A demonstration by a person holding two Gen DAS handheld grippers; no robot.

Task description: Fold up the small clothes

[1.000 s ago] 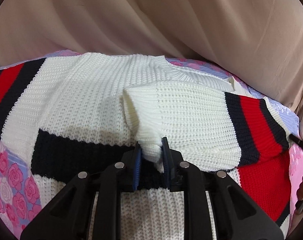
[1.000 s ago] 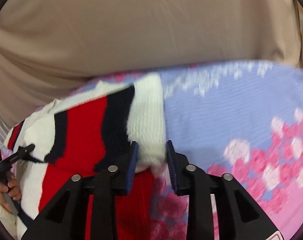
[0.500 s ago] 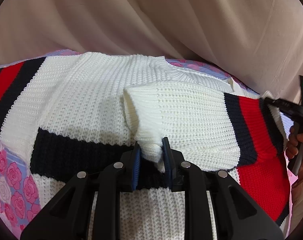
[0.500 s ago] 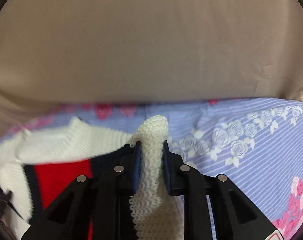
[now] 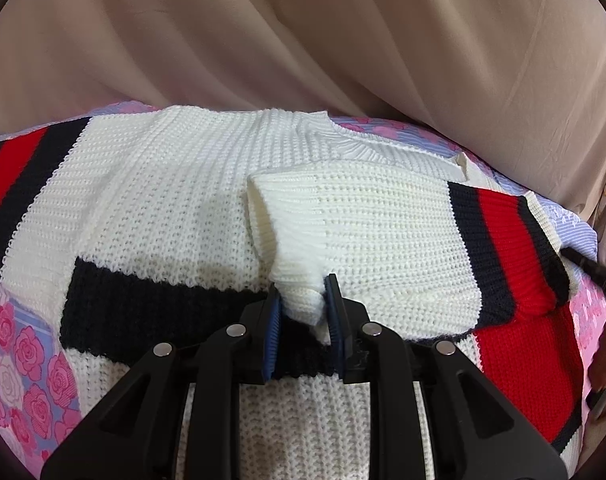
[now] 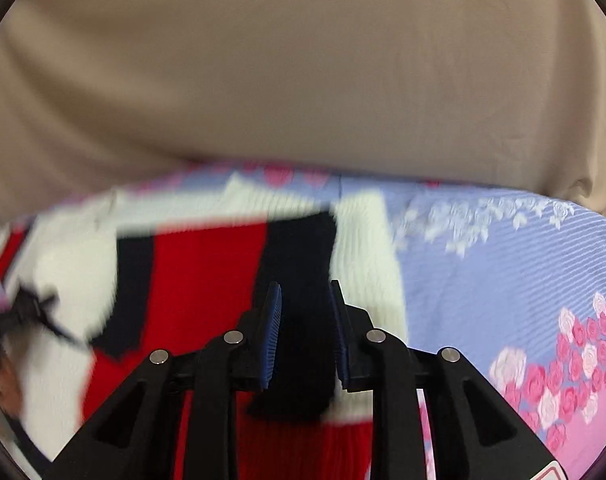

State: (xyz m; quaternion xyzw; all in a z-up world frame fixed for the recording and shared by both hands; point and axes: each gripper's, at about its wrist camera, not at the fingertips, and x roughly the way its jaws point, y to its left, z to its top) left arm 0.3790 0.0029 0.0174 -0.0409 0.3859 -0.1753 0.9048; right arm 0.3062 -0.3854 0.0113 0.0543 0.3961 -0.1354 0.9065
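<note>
Left gripper (image 5: 302, 304) pinches the white ribbed cuff (image 5: 299, 300) of the sweater's folded-in sleeve (image 5: 367, 236), pads pressed on the knit right at the tips. Just under and ahead of its jaws lies the sweater (image 5: 163, 208), spread flat, a navy band (image 5: 143, 308) crossing directly left of the fingers and red and navy stripes off to the right. Beyond the sweater is a beige cloth backdrop (image 5: 343, 40); rose-print bedsheet (image 5: 19, 360) shows at lower left. Right gripper (image 6: 303, 312) has its jaws nearly together with dark navy knit (image 6: 299, 320) filling the gap between the pads, so it grips a fold of the same sweater; view is motion-blurred. Red and white parts of the sweater run left of that gripper, the blue striped sheet with roses lies to its right, and beige cloth sits farther back.
</note>
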